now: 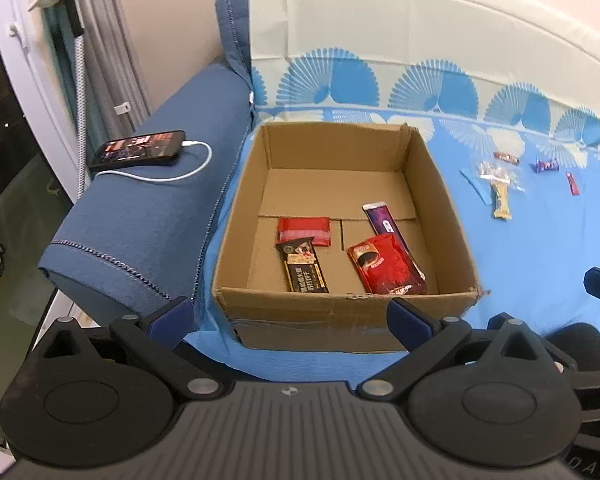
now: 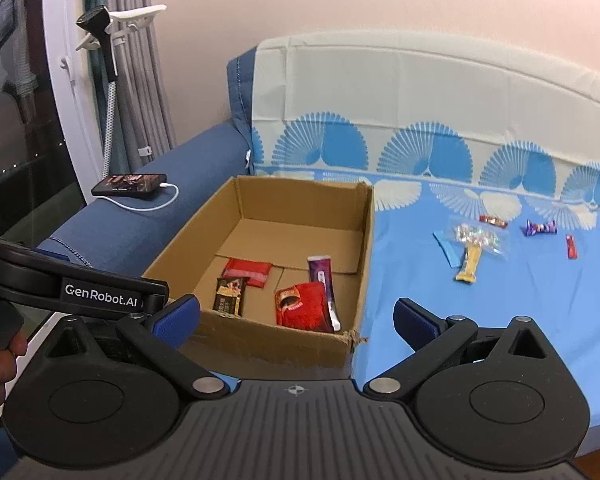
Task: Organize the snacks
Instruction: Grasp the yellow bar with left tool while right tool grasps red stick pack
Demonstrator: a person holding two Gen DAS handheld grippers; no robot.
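Note:
An open cardboard box (image 1: 452, 216) (image 2: 364, 236) sits on the blue sofa cover. Inside lie a red packet (image 1: 304, 231) (image 2: 247, 271), a dark brown bar (image 1: 305, 266) (image 2: 230, 295), a red coffee sachet (image 1: 386, 266) (image 2: 304, 305) and a purple stick pack (image 1: 382, 222) (image 2: 321, 276). Several loose snacks lie to the right: a yellow bar (image 1: 501, 200) (image 2: 471, 266), a clear candy bag (image 2: 476, 238), a purple candy (image 1: 547, 165) (image 2: 541, 227), small red wrappers (image 2: 571, 246). My left gripper (image 1: 290, 318) is open and empty before the box's near wall. My right gripper (image 2: 296, 320) is open and empty at the box's near right corner.
A phone (image 1: 138, 149) (image 2: 129, 184) on a white charging cable lies on the blue armrest (image 1: 148, 220) at left. The left gripper's body (image 2: 76, 284) crosses the right wrist view at left. A window and curtain stand behind. The patterned backrest (image 2: 420, 120) runs behind the box.

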